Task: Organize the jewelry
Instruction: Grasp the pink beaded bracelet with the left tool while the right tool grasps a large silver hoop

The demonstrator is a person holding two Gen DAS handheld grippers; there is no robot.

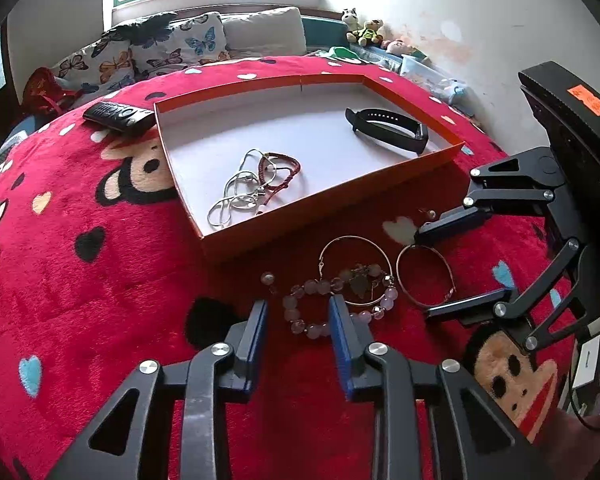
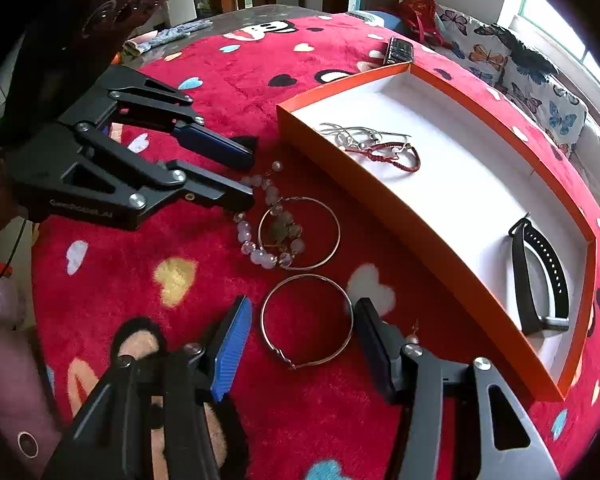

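Observation:
An orange tray (image 1: 332, 204) (image 2: 380, 204) with a white floor lies on the red blanket. It holds a silver chain (image 1: 236, 196) (image 2: 356, 134), a red cord bracelet (image 1: 280, 168) (image 2: 396, 160) and a black watch band (image 1: 388, 130) (image 2: 540, 276). In front of it lie a pink bead bracelet (image 1: 312, 308) (image 2: 260, 236), a large hoop (image 1: 356, 272) (image 2: 300, 232) and a second hoop (image 1: 426, 276) (image 2: 306, 320). My left gripper (image 1: 298, 312) (image 2: 252, 176) is open over the bead bracelet. My right gripper (image 2: 304, 322) (image 1: 424, 272) is open around the second hoop.
A black remote (image 1: 118, 114) (image 2: 400, 50) lies by the tray's far corner. A loose pearl earring (image 1: 430, 214) (image 2: 412, 336) lies near the right gripper, and a single bead (image 1: 267, 278) lies left of the bracelet. Butterfly pillows (image 1: 156, 52) line the back.

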